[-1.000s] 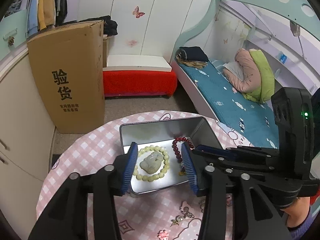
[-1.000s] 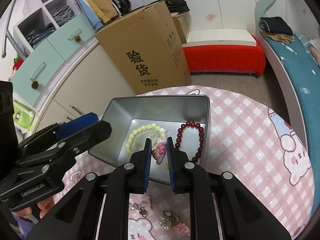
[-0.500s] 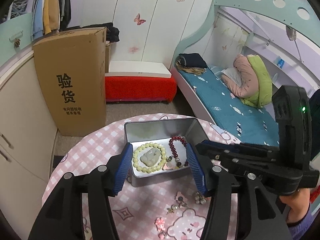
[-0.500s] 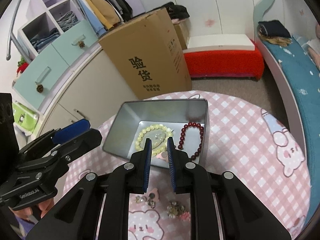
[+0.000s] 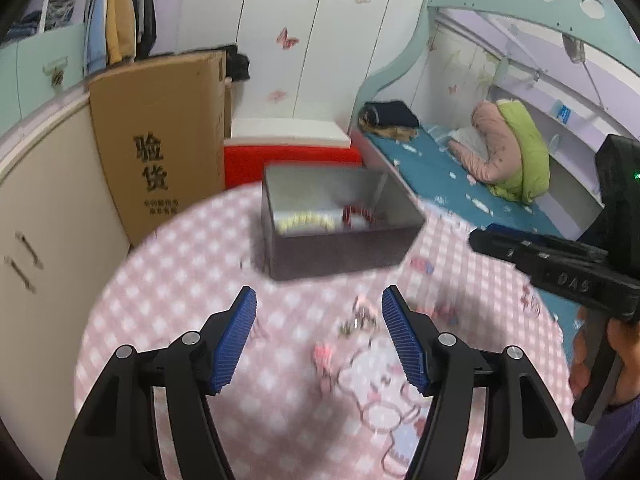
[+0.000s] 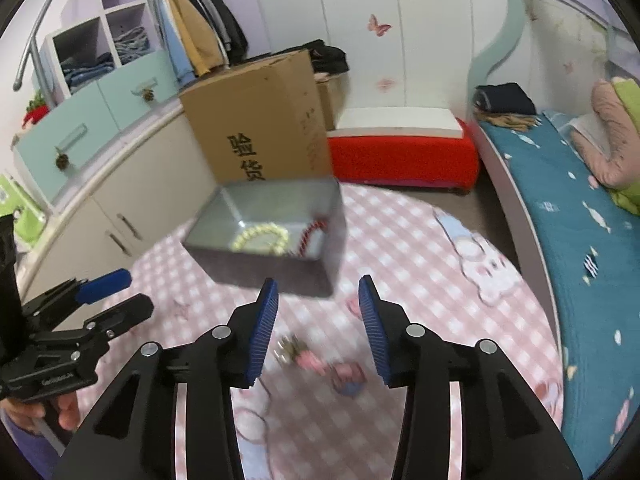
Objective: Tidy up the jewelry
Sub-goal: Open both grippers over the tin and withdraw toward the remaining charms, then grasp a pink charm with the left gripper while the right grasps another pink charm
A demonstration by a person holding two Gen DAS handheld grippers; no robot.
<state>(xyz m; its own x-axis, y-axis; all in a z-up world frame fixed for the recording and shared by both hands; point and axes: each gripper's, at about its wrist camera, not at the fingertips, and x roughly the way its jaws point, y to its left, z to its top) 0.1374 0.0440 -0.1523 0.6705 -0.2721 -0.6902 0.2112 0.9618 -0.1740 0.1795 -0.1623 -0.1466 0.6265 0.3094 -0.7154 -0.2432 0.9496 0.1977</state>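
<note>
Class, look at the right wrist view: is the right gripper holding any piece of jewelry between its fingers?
No. The right gripper stands open and empty above the checkered tablecloth, while the small trinkets lie loose on the cloth below.

A round table (image 6: 420,248) covered in a pink-and-white checked cloth with cartoon prints carries a grey metal tin (image 6: 276,268) toward its far side. Nearer on the cloth lies a loose scatter of small trinkets (image 6: 316,360), pink and metallic, too blurred to tell apart. Another small pink piece (image 5: 422,266) lies just beside the tin's near right corner.
</note>
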